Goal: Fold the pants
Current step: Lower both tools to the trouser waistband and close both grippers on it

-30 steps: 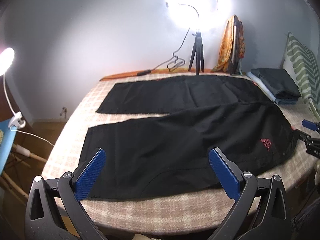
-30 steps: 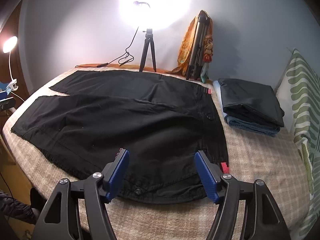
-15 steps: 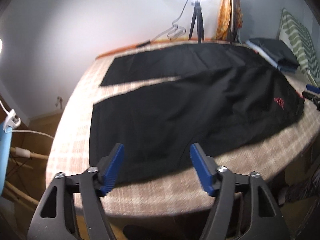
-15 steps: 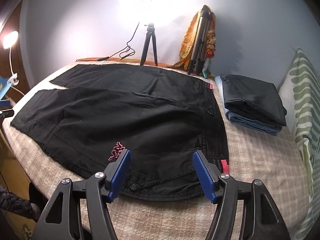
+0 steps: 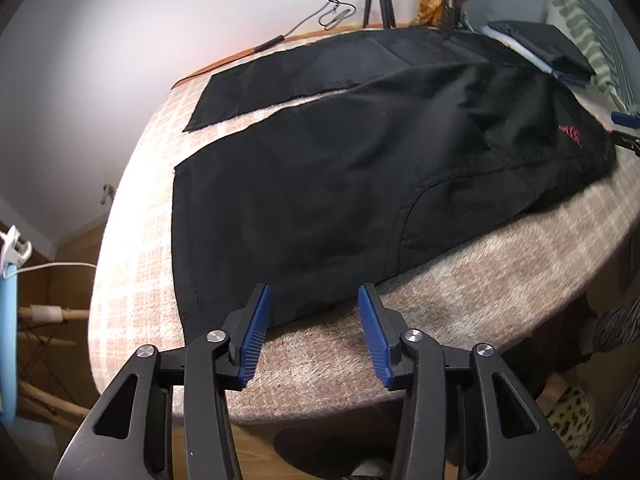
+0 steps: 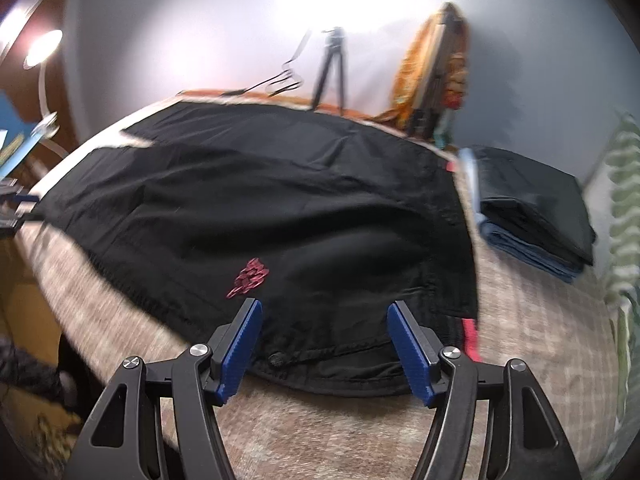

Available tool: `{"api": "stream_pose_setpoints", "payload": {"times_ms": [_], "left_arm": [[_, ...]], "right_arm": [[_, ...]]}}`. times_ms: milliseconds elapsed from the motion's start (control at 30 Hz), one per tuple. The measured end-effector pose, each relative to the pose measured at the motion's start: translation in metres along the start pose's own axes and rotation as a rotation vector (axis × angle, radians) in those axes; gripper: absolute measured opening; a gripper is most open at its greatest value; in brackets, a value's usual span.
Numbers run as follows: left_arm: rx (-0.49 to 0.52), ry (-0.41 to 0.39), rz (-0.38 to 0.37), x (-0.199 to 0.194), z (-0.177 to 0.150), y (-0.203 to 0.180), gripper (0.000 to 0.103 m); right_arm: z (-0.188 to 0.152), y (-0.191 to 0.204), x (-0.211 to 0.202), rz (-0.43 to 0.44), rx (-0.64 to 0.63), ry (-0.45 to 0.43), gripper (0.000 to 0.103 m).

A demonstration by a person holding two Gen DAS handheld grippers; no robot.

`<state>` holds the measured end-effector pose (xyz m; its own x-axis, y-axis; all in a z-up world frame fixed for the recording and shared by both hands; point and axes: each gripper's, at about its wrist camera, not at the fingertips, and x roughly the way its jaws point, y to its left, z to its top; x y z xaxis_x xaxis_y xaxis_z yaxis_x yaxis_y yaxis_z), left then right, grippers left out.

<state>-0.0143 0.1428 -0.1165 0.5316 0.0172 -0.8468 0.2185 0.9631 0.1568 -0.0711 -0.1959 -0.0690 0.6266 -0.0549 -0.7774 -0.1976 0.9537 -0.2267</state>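
Black pants (image 5: 340, 152) lie spread flat on a checked bed cover, legs to the left, waist to the right, with a red logo (image 5: 570, 134) near the waist. My left gripper (image 5: 312, 300) is open and empty, just above the near leg's hem edge. In the right wrist view the pants (image 6: 280, 208) fill the middle, with the red logo (image 6: 248, 272) close by. My right gripper (image 6: 324, 312) is open and empty, over the waistband near a button (image 6: 276, 358). The right gripper's tip also shows in the left wrist view (image 5: 624, 128).
A stack of folded clothes (image 6: 532, 208) lies at the right of the bed, beside a striped green pillow (image 6: 624, 184). A tripod (image 6: 330, 68) with a ring light stands at the back wall. The bed's front edge (image 5: 360, 404) drops off to a wooden floor.
Both grippers have moved lower and closer to the pants' near edge. The left gripper's jaws have narrowed but remain open. The right view has tilted and blurred.
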Motion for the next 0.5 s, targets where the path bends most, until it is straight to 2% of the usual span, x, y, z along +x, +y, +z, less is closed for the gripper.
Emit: {"api": "stream_pose_setpoints", "payload": {"times_ms": [100,267,400,500], "left_arm": [[0.022,0.012,0.011,0.006,-0.002,0.003,0.039],[0.034,0.020,0.000,0.009,-0.007,0.012,0.037],[0.031,0.019,-0.014,0.009,-0.010,0.016,0.037],[0.067,0.022,-0.025,0.004,-0.015,0.015,0.037]], "right_arm": [[-0.011,0.016,0.011,0.059,-0.139,0.033,0.071],[-0.030,0.040,0.026,0.076,-0.318,0.069,0.074],[-0.029,0.044,0.026,0.054,-0.362,0.027,0.083],[-0.028,0.041,0.029,0.074,-0.354,0.023,0.084]]}}
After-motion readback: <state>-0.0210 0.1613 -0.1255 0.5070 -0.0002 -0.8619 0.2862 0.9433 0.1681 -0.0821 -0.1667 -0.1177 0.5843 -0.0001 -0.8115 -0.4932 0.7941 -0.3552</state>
